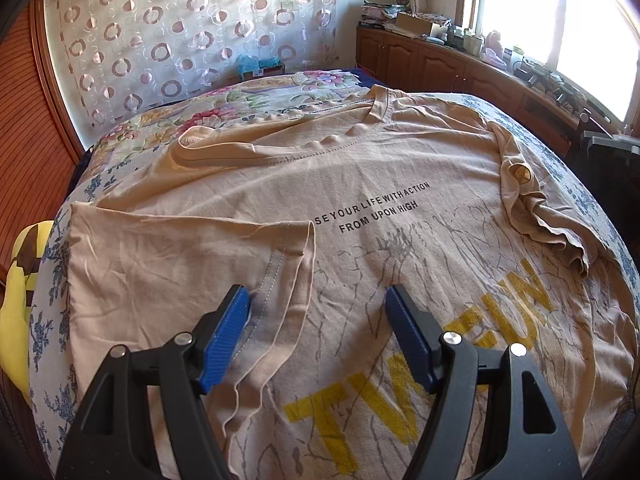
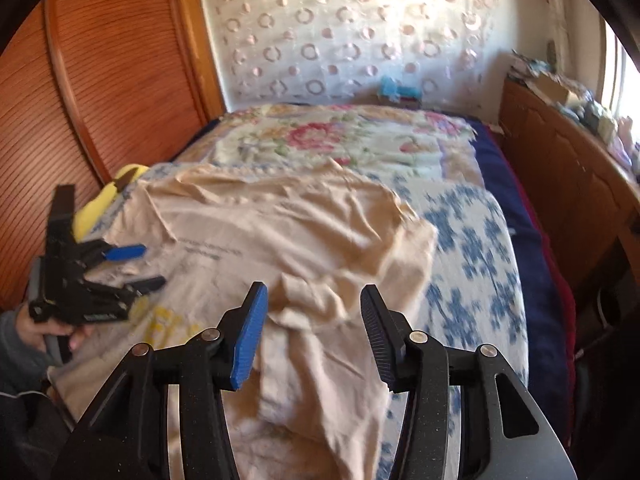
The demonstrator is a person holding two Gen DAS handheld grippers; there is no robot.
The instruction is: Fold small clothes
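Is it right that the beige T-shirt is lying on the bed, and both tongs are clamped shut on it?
Not quite. The beige T-shirt does lie on the bed, but both tongs are open: the left tongs in the left wrist view, the right tongs in the right wrist view.

- Left black plastic two-finger gripper (image 1: pixel 318 300): ribbed blue pads (image 1: pixel 226 334), silver round pivot screws (image 1: pixel 450 337).
- Right black plastic two-finger gripper (image 2: pixel 312 300): one blue pad, one dark ribbed pad (image 2: pixel 378 336).
- Bare-skinned hand (image 2: pixel 48 334), grey sleeve (image 2: pixel 16 350).
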